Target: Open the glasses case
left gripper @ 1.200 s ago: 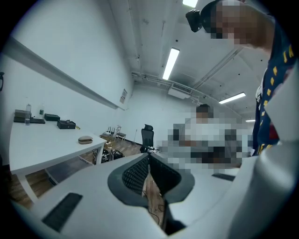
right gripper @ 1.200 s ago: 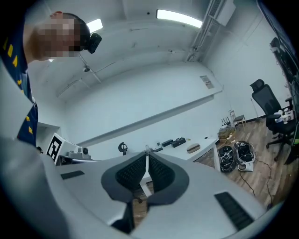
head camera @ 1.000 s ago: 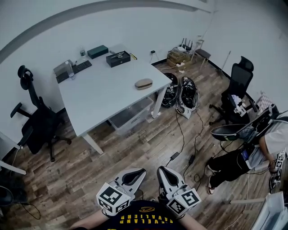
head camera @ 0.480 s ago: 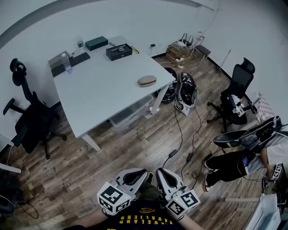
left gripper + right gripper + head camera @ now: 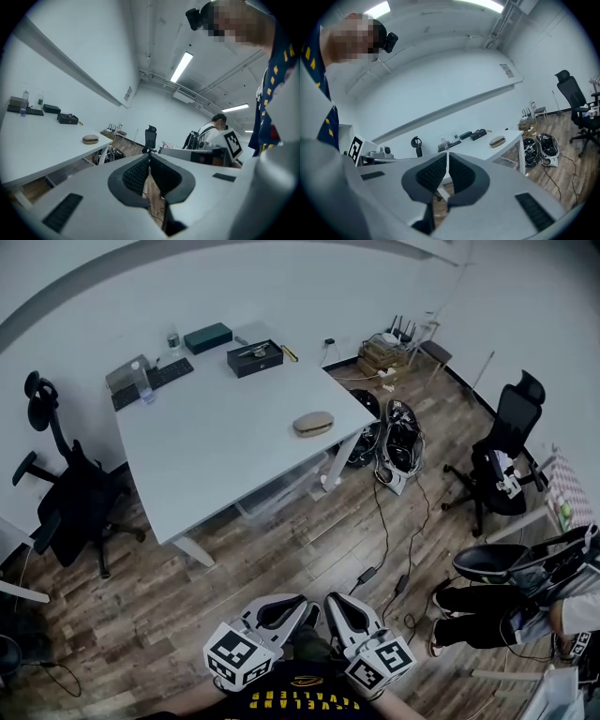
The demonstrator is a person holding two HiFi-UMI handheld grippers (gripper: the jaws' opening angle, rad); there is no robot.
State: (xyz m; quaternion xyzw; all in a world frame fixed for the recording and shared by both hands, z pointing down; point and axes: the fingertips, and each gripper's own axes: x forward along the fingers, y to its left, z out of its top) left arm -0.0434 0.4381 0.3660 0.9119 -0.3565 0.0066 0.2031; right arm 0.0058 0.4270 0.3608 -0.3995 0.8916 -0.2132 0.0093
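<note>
A tan oval glasses case (image 5: 313, 423) lies shut near the right edge of the white table (image 5: 206, 456), also visible as the glasses case (image 5: 90, 139) and the glasses case (image 5: 497, 140) far off in both gripper views. My left gripper (image 5: 298, 599) and right gripper (image 5: 334, 598) are held close to the person's body at the bottom of the head view, over the wooden floor and well short of the table. Both are shut with nothing between the jaws, as the left gripper (image 5: 149, 157) and right gripper (image 5: 447, 155) show in their own views.
On the table's far side sit a black box (image 5: 254, 358), a dark green box (image 5: 207, 337), a keyboard (image 5: 154, 382) and a bottle (image 5: 143, 381). Black office chairs stand at left (image 5: 70, 486) and right (image 5: 511, 442). Bags (image 5: 398, 439) and cables lie on the floor; a seated person (image 5: 525, 601) is at right.
The view has shifted closer toward the table; table and case sit lower and more to the right in the head view. Both grippers stayed shut, side by side.
</note>
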